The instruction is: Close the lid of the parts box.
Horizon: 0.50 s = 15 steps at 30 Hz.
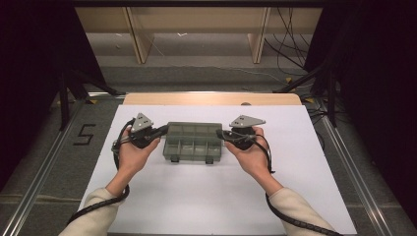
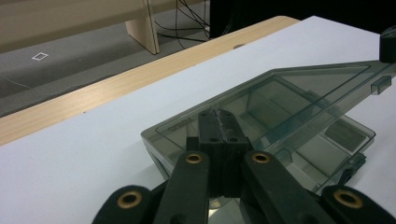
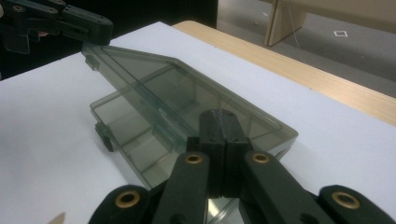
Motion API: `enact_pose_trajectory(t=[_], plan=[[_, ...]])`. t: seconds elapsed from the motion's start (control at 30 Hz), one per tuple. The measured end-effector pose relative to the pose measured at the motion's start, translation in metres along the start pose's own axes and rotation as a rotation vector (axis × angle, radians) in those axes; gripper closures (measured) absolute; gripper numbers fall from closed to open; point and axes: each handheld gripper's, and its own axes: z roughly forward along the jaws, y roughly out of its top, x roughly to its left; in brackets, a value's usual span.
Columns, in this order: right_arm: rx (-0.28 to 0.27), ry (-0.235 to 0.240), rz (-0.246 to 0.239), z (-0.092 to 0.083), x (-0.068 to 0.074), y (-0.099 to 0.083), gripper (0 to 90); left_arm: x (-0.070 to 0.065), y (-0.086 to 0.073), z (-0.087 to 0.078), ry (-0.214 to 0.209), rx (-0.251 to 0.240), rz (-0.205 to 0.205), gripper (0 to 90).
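Smoky compartment box (image 1: 193, 141) sitting mid-worktop (image 1: 206, 196), lid (image 2: 280, 100) half raised. Left claw (image 1: 163, 130) and right claw (image 1: 220, 133) both pinched together, propping opposite lid ends, probably to swing it evenly.

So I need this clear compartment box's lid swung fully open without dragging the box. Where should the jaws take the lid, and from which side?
Grip the lid by its free front edge, near an end corner, coming in from that short end of the box. The lid stands tilted up on its rear hinge, so that thin edge is exposed with a gap beneath. The left gripper and right gripper, both shut, sit at the two ends, probably propping it.
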Motion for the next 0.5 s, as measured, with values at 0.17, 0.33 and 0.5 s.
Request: enact_pose_trajectory(t=[0.17, 0.33, 0.5], plan=[[0.017, 0.005, -0.012, 0.0012, 0.0035, -0.0012, 90.0, -0.0028, -0.0022, 0.0012, -0.001, 0.02, 0.018, 89.7], [0.023, -0.003, -0.02, 0.0013, 0.0061, -0.003, 90.0, -0.0042, -0.0048, 0.0003, -0.004, 0.026, 0.014, 89.8], [0.036, 0.009, -0.021, 0.0041, 0.0094, -0.0052, 90.0, -0.0051, -0.0099, 0.0008, -0.004, 0.04, 0.012, 89.8]])
